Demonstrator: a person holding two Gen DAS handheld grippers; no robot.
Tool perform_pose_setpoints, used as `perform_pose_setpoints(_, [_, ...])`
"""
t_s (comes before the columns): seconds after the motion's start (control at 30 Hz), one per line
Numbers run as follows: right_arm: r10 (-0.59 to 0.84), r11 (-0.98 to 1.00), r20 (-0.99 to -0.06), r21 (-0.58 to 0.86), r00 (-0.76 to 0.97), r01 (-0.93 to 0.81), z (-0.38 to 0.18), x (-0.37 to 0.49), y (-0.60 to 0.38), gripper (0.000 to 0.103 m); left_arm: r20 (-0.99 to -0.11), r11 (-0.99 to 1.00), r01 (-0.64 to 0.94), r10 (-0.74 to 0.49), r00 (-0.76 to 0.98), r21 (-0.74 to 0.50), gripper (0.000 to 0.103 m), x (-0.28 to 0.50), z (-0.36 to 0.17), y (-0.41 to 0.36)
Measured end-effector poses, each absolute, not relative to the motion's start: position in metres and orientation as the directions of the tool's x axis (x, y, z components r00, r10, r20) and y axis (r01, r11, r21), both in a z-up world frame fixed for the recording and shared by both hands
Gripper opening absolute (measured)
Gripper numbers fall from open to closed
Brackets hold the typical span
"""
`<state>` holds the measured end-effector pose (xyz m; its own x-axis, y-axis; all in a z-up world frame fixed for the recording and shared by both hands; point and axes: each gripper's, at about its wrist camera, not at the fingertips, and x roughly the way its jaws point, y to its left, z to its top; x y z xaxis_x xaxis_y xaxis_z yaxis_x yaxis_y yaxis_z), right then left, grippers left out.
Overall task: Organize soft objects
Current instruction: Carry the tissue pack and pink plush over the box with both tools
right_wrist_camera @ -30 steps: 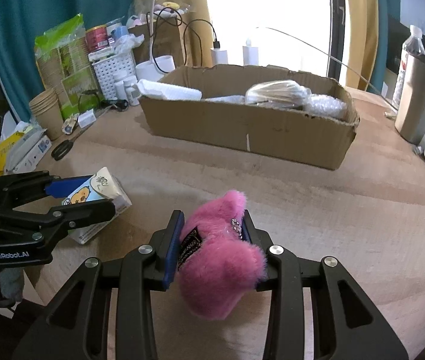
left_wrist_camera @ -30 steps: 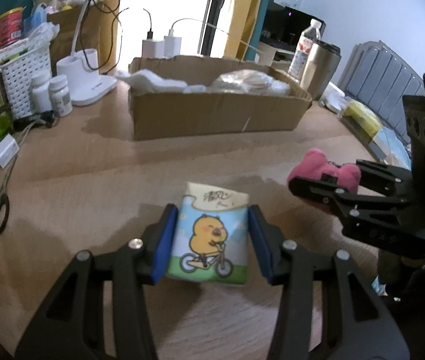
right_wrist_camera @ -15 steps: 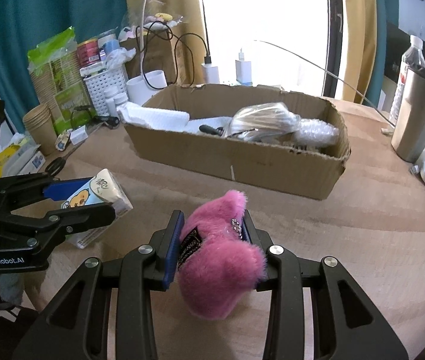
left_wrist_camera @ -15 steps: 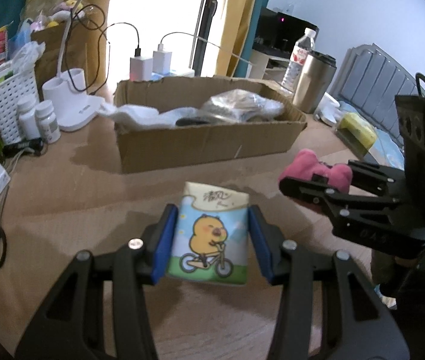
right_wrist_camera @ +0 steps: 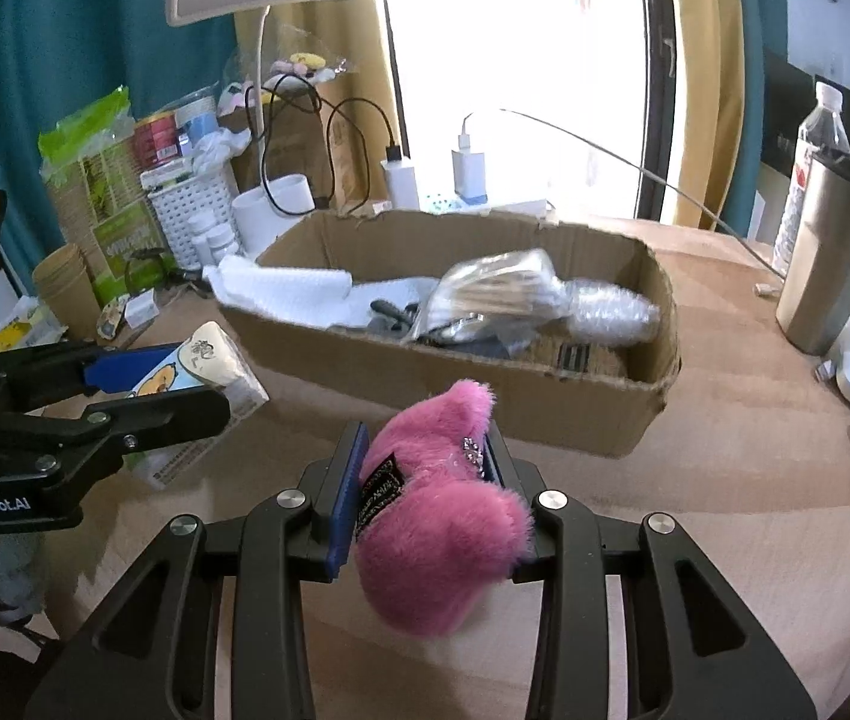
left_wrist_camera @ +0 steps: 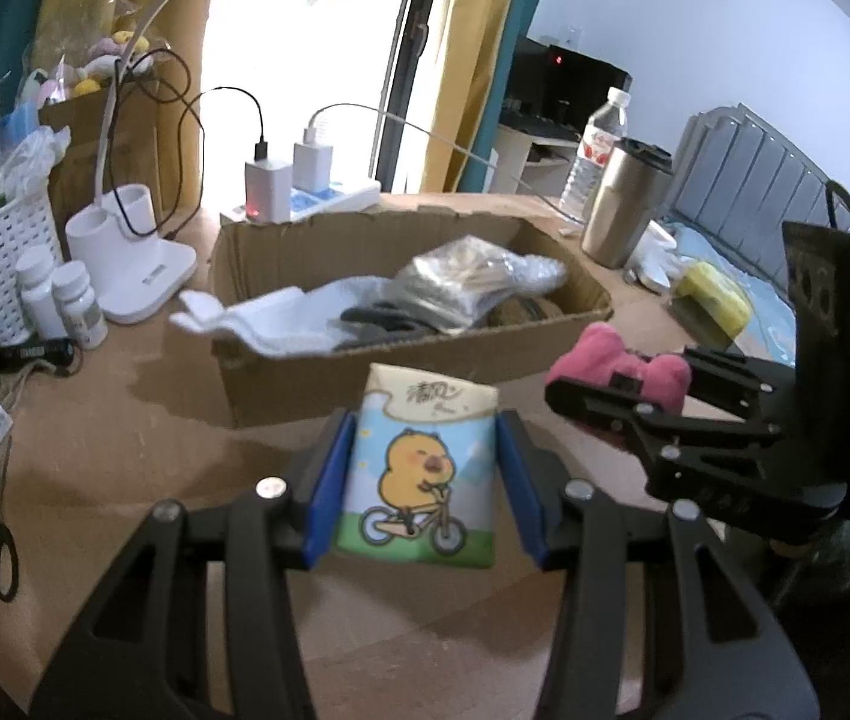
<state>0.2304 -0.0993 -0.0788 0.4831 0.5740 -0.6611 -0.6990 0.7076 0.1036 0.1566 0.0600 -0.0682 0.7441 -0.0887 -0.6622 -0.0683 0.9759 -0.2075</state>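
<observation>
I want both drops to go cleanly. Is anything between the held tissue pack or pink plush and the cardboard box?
Nothing visible on the table blocks either path. The left claw holds the tissue pack and the right claw the pink plush, both just short of the box. The box already holds foam and bagged items; its right end looks freest.

Cardboard box [left_wrist_camera: 401, 354] behind tissue pack [left_wrist_camera: 422, 468]

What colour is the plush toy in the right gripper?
Pink plush toy, clearest in the right wrist view.
</observation>
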Motion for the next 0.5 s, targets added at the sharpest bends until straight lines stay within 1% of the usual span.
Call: perform_pose_setpoints(0.5, [0.615,0.695,-0.612,0.123,0.497,-0.708,-0.061,0.261,-0.098,0.039,-0.649,0.978,-0.090,-0.054,0.759,-0.186,0.049,0.185,-0.059,0.068])
